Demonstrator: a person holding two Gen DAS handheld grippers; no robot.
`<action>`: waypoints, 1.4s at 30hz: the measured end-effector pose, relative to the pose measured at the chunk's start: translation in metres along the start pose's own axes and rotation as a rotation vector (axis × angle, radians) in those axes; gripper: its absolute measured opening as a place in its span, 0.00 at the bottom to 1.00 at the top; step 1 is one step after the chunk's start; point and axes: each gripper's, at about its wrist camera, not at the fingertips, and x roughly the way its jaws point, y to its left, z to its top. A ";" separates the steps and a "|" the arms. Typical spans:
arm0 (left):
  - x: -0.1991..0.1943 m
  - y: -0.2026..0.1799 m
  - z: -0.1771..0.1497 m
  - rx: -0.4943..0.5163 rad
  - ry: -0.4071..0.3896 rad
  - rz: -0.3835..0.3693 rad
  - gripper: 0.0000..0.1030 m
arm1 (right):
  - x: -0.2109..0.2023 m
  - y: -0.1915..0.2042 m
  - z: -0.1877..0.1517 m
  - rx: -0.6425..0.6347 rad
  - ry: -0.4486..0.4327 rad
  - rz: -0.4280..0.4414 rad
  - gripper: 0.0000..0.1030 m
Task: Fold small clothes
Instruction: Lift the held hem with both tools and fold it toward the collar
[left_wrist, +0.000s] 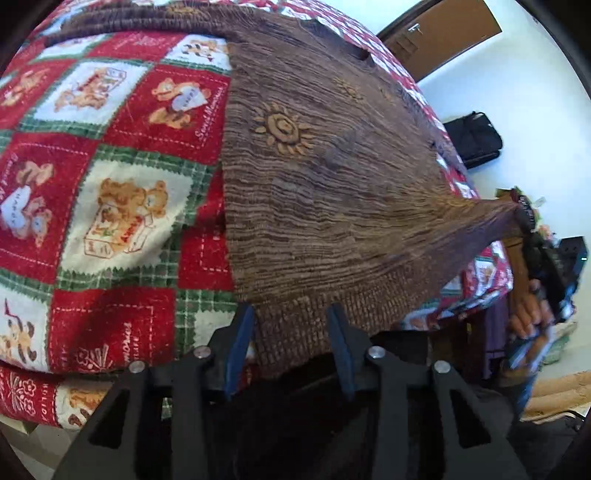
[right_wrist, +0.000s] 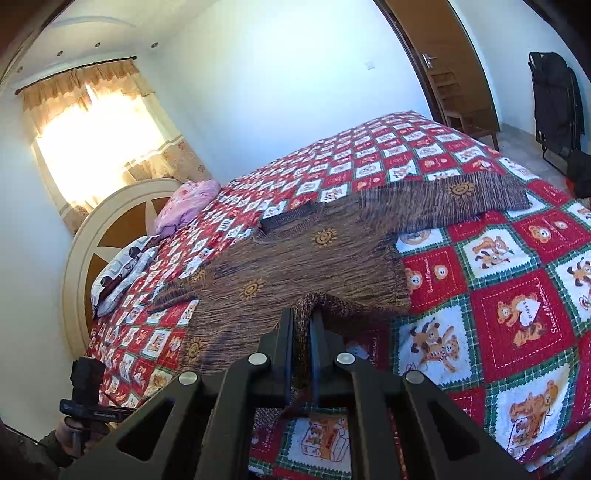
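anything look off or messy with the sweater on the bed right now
Nothing is damaged or spilled. The brown sweater lies askew on the teddy-bear quilt: the right gripper has pinched its hem up into a peak, while the left gripper is open around the other hem corner, not clamped.

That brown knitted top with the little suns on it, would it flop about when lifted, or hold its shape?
Probably floppy: where the right gripper pinches the brown knitted top, the fabric bunches into a peak and the rest sags onto the bedspread. It looks light, since that one pinch lifts a corner. The ribbed knit between the open left gripper seems grippy rather than slippery.
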 end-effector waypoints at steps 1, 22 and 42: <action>-0.001 -0.005 0.001 0.015 -0.008 0.011 0.42 | -0.001 0.001 0.000 0.000 -0.003 0.004 0.07; -0.001 -0.030 -0.004 0.140 -0.040 0.260 0.29 | 0.000 0.000 -0.012 -0.007 0.011 0.001 0.07; -0.033 -0.037 0.021 0.206 -0.171 0.160 0.07 | -0.001 0.000 -0.004 -0.006 -0.013 0.010 0.07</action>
